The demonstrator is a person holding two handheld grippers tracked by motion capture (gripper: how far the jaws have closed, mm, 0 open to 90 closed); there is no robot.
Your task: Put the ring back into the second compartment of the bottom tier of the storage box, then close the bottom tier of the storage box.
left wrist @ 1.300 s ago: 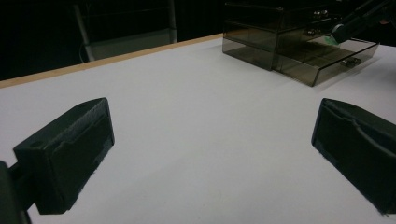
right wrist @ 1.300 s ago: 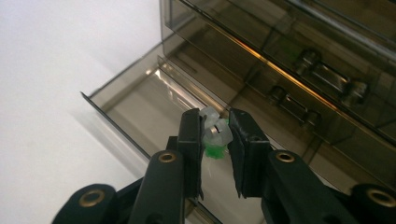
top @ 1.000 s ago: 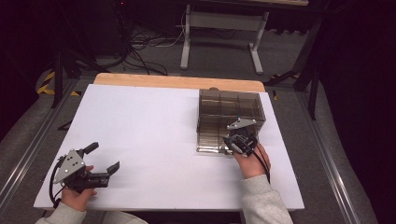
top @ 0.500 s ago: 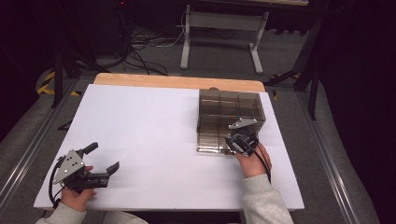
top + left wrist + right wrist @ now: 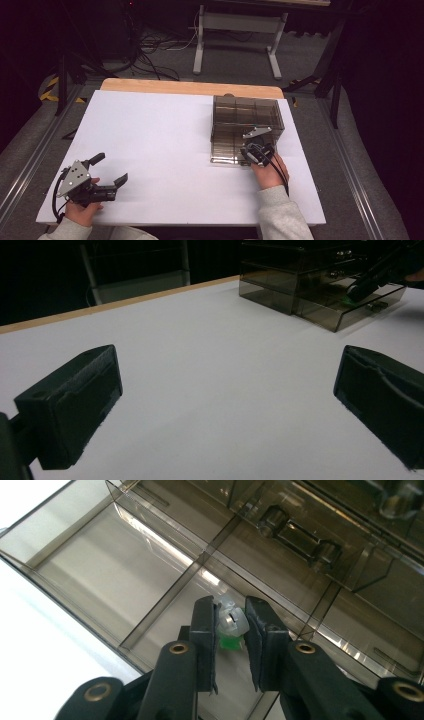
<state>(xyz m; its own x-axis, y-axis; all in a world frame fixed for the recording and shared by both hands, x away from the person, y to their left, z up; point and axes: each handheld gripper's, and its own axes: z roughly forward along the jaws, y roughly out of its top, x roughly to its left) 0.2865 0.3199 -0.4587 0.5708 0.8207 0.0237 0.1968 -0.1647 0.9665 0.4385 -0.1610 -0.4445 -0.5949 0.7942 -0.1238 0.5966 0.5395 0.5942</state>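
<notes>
A person's left hand (image 5: 80,207), in a pale grey sleeve, is holding the left gripper (image 5: 111,173) low over the near left corner of the table (image 5: 150,135), a flat matte white sheet with a bare wooden strip along its far edge. That gripper's jaws are standing wide apart with nothing between them; in the left gripper view (image 5: 227,410) they are showing as blocky black pads with a slightly rough, rubbery face, hanging just above the white surface. Further right, a smoky, see-through plastic organizer (image 5: 247,122) is sitting at the right side of the table, a boxy case with thin straight walls and a shallow drawer (image 5: 225,152) pulled out toward the person. The right hand (image 5: 270,172) is resting on the table just in front of it, pointing the right gripper (image 5: 248,154) down into that drawer. In the right gripper view (image 5: 231,630), thin clear dividers are splitting the glossy drawer (image 5: 115,565) into rectangular compartments, and the jaws are sitting nearly together around a small item (image 5: 231,627), clear plastic above and bright green below, in the compartment right of the long divider; whether they are actually pinching it I cannot tell.
</notes>
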